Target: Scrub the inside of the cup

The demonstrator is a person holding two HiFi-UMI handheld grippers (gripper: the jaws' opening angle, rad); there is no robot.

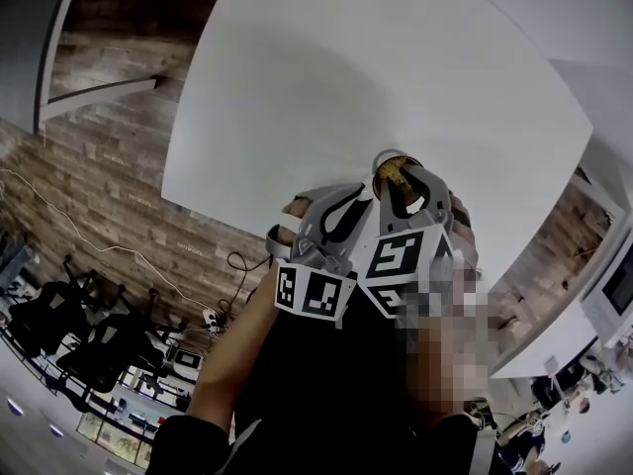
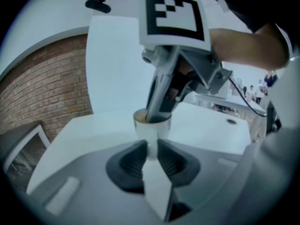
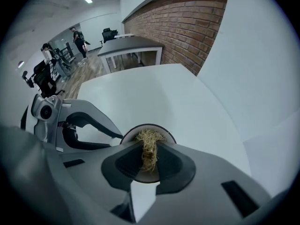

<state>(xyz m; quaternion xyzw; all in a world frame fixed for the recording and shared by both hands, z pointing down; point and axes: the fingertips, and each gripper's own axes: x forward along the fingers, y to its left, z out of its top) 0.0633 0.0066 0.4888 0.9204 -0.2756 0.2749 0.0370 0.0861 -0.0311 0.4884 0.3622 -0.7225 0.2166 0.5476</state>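
Note:
A small pale cup (image 2: 153, 128) stands on the white table (image 1: 396, 57). My left gripper (image 2: 151, 148) is shut on the cup's near side, holding it upright. From above, my right gripper (image 3: 149, 146) points steeply down over the cup's rim (image 3: 165, 132), shut on a straw-coloured fibre scrubber (image 3: 149, 149) whose tuft reaches into the cup's mouth. In the head view both grippers meet at the cup (image 1: 388, 158), the left gripper (image 1: 368, 194) low on its side and the right gripper (image 1: 407, 181) above it. The inside of the cup is mostly hidden by the scrubber and jaws.
The white table runs wide around the cup, its edge (image 1: 188, 201) near the brick-patterned wall (image 2: 47, 83). The holder's arm (image 1: 237, 354) lies below the grippers. A dark desk (image 3: 133, 46), office chairs (image 1: 59, 325) and people (image 3: 77, 36) stand far off.

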